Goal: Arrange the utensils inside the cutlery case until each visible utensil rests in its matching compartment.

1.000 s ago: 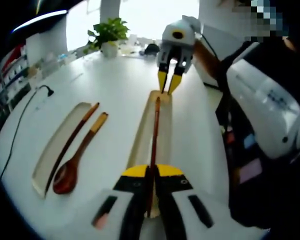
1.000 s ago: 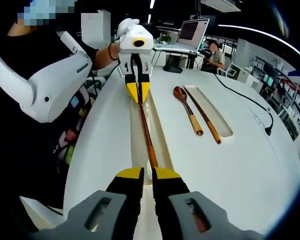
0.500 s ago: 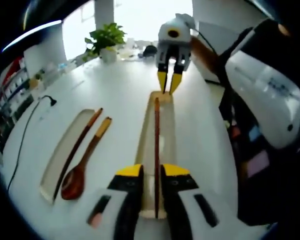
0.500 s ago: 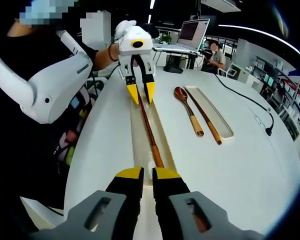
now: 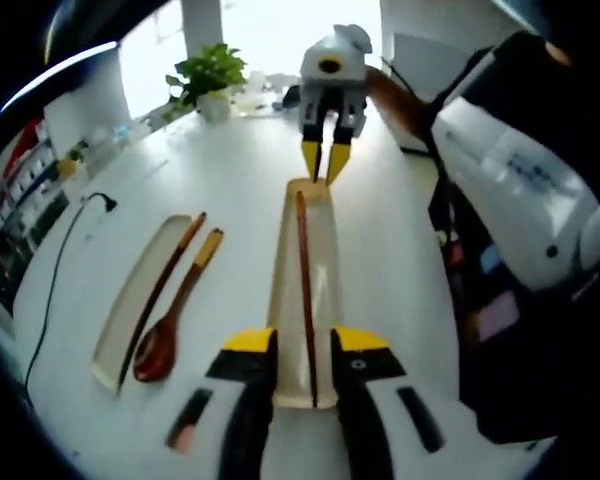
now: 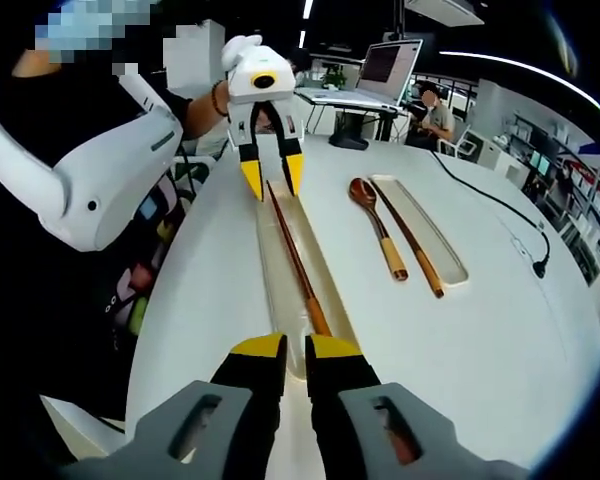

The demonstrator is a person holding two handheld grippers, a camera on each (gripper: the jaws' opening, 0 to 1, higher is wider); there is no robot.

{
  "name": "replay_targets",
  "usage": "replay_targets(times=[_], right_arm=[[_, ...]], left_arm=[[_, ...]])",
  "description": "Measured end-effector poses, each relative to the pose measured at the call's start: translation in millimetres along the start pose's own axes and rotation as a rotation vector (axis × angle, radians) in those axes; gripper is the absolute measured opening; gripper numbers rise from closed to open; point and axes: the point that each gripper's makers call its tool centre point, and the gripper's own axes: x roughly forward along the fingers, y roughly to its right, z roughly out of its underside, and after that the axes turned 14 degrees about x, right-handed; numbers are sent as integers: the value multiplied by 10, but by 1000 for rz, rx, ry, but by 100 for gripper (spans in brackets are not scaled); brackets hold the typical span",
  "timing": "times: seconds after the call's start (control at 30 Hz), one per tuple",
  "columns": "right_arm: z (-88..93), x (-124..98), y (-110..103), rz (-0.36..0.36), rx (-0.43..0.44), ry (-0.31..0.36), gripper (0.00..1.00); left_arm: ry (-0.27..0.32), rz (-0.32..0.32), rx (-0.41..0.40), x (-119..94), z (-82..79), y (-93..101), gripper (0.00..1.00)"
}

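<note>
White table (image 5: 230, 180): chopstick (image 5: 304, 290) lies in case tray (image 5: 325, 260); left gripper (image 5: 304, 345) open, empty; right gripper (image 6: 294, 350) nearly closed, empty, apparently released.

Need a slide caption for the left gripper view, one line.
Open left claw straddles the chopstick lying in the cutlery case half; right claw hovers opposite.
</note>
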Motion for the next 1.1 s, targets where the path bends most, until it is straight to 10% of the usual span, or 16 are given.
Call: replay_targets(times=[1.1], right_arm=[[30, -179, 183, 67, 19, 44, 13]], left_arm=[[-218, 89, -166, -64, 278, 48, 3]])
